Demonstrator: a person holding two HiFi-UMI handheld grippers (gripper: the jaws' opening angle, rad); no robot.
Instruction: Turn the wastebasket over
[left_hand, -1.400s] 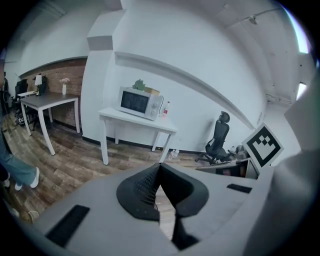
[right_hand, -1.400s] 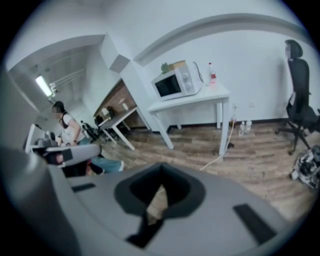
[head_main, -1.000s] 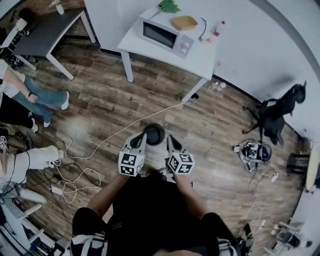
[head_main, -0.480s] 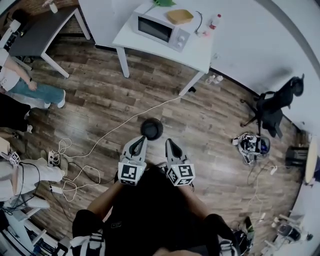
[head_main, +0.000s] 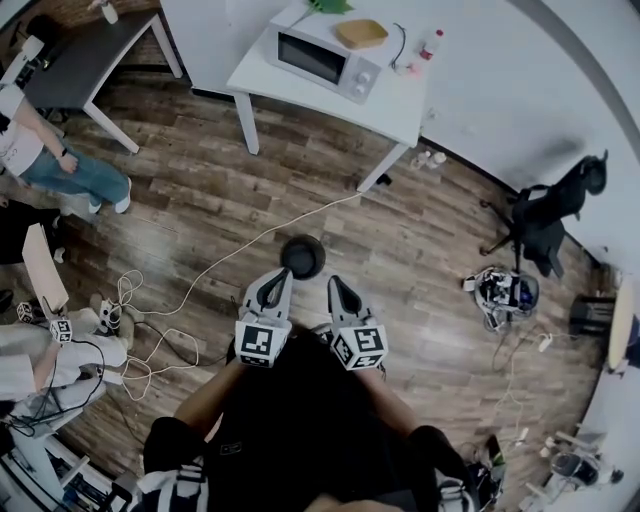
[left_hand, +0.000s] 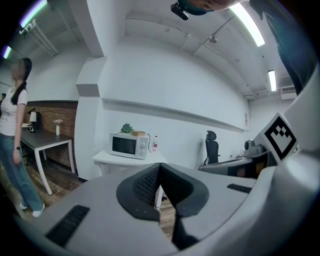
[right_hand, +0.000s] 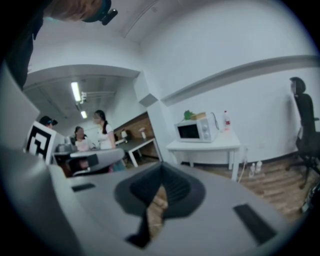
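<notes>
Both arms in black sleeves (head_main: 203, 397) reach forward, side by side. Left gripper (head_main: 281, 274) and right gripper (head_main: 334, 283) point ahead, tipped a bit down. Both clenched: jaws pressed together, nothing between them. Wastebasket (head_main: 303, 257) sits on floor (head_main: 200, 205). In head view, just past both tips, between them, not held. Wastebasket round, dark, smooth. Grippers grey, smooth, with black ribbed pads (left_hand: 144, 186). Floor brown wood planks.
</notes>
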